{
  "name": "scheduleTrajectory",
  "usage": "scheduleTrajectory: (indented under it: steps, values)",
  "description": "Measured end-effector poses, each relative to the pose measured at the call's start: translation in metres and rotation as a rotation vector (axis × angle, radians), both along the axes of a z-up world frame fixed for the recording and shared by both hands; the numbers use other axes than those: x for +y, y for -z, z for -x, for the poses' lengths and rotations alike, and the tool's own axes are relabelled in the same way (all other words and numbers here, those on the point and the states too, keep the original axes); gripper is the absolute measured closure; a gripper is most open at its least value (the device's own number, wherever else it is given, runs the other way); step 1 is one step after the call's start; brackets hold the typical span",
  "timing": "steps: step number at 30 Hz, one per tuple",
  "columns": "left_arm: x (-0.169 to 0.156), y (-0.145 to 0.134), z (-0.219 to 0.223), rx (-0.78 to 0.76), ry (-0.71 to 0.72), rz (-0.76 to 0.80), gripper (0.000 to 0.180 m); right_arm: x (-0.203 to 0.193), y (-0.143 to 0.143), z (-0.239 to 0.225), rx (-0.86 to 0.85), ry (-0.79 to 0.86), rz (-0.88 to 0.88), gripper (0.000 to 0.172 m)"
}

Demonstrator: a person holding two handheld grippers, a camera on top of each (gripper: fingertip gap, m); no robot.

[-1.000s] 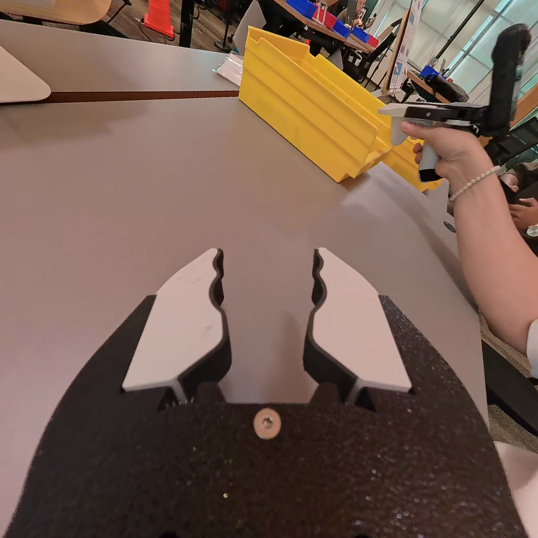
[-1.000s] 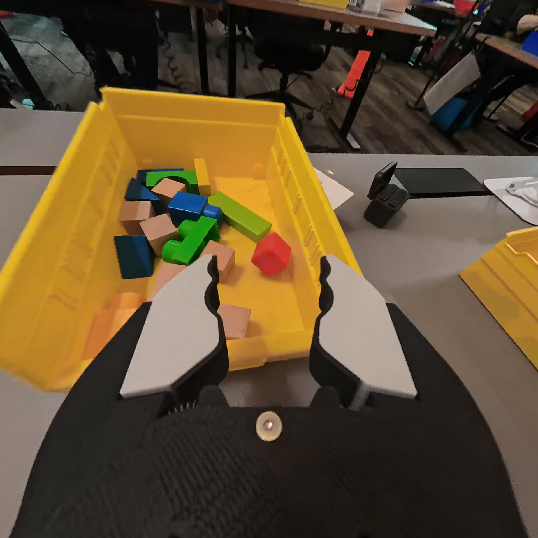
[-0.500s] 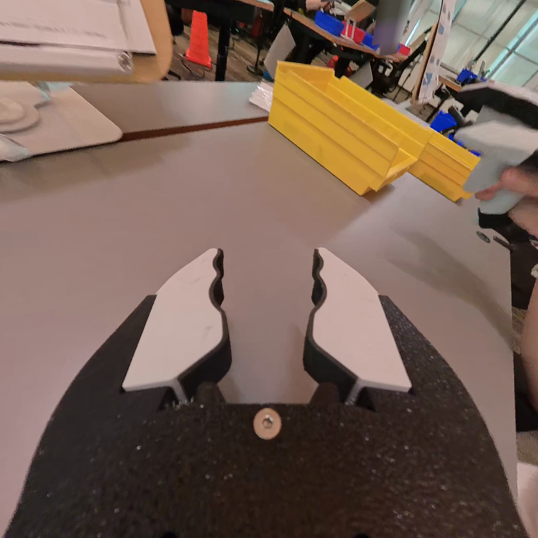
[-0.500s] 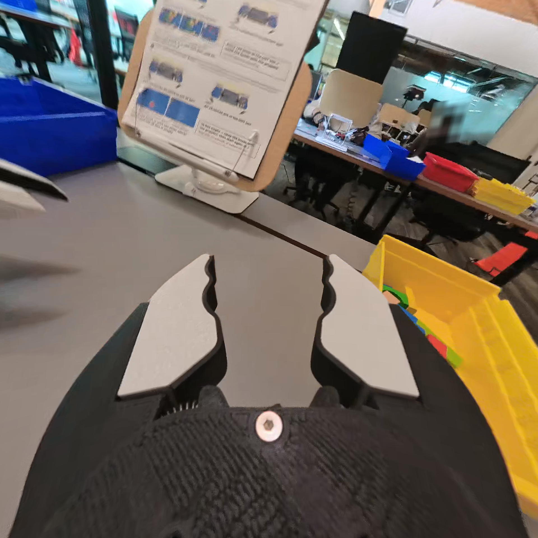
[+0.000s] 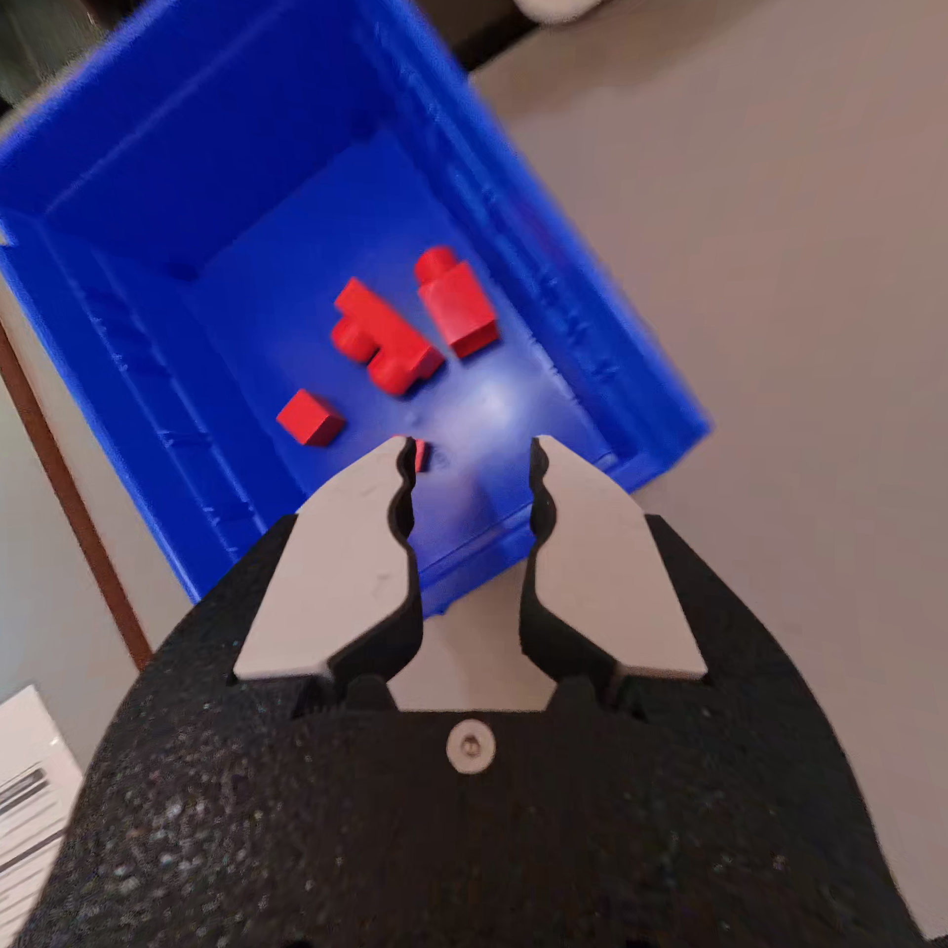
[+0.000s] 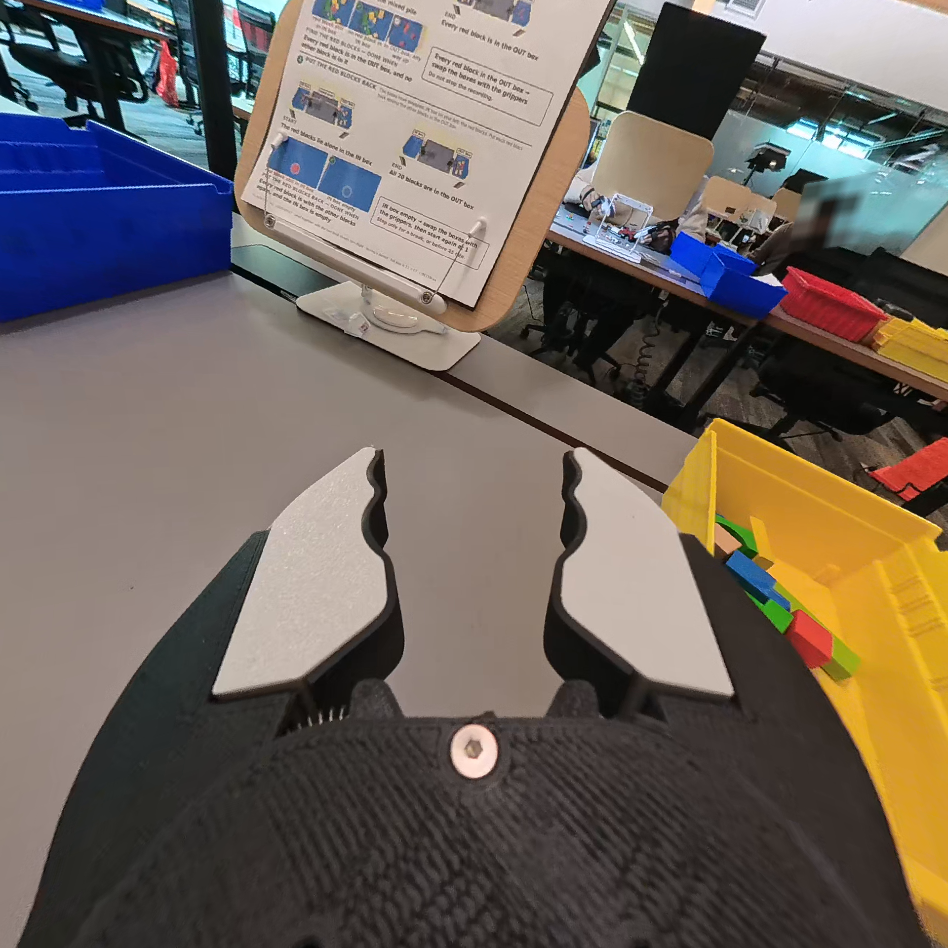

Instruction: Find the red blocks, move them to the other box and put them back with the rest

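Note:
In the left wrist view a blue bin holds several red blocks: a studded one, a wider two-stud one, a small cube, and one mostly hidden behind my left fingertip. My left gripper hovers over the bin's near end, open, with nothing between the pads. My right gripper is open and empty over the grey table. A yellow bin at its right holds mixed blocks, including a red block. The blue bin also shows at far left.
An instruction board on a white stand stands behind the table seam. A printed sheet lies at the lower left of the left wrist view. Other tables with bins and chairs are in the background.
My left gripper swung from facing the yellow bins across the table to above the blue bin, and its jaws narrowed. My right gripper turned away from the yellow bin and now holds nearly still.

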State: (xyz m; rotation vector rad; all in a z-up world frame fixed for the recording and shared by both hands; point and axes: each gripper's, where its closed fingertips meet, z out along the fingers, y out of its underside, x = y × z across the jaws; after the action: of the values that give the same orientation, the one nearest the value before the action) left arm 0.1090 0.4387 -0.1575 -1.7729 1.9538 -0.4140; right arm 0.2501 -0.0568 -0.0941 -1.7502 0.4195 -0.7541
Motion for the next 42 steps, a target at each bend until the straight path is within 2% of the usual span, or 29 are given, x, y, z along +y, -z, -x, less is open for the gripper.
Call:
scheduleTrajectory:
  steps: [4,11,13,18,20,22,25,28,31,35,37,42]
  values:
    - [0.041,0.043,0.005,0.176,-0.015,-0.077,0.139,0.009,0.002,0.002,0.009,-0.033,0.005,0.105]
    - [0.05,0.085,0.006,0.344,0.066,-0.13,0.142,0.024,0.007,0.004,0.017,-0.08,0.007,0.105]
    - [0.053,0.09,0.004,0.357,0.079,-0.161,0.142,0.028,0.011,0.005,0.022,-0.094,0.023,0.105]
    - [0.058,0.097,0.001,0.336,0.097,-0.199,0.157,0.03,0.014,0.006,0.02,-0.099,0.035,0.105]
    - [0.053,0.087,-0.003,0.267,0.092,-0.174,0.158,0.028,0.013,0.007,0.021,-0.098,0.022,0.105]
    - [0.046,0.062,-0.01,0.15,0.063,-0.141,0.158,0.028,0.011,0.008,0.028,-0.106,-0.002,0.106]
    - [0.003,0.003,-0.026,-0.145,0.063,0.026,0.159,0.033,0.002,0.017,0.007,-0.152,-0.067,0.106]
    - [-0.075,-0.057,-0.032,-0.403,0.175,0.28,0.159,0.047,-0.013,0.036,-0.068,-0.26,-0.129,0.1]
    - [-0.162,-0.089,-0.026,-0.523,0.342,0.505,0.159,0.063,-0.026,0.066,-0.202,-0.404,-0.157,0.102]
    - [-0.272,-0.085,-0.015,-0.489,0.548,0.817,0.159,0.082,-0.027,0.103,-0.434,-0.532,-0.075,0.108]
    - [-0.317,-0.077,-0.008,-0.437,0.658,0.97,0.159,0.089,-0.022,0.115,-0.531,-0.572,-0.034,0.111]
    - [-0.374,-0.06,-0.008,-0.35,0.743,1.168,0.159,0.097,-0.009,0.13,-0.581,-0.66,0.002,0.113]
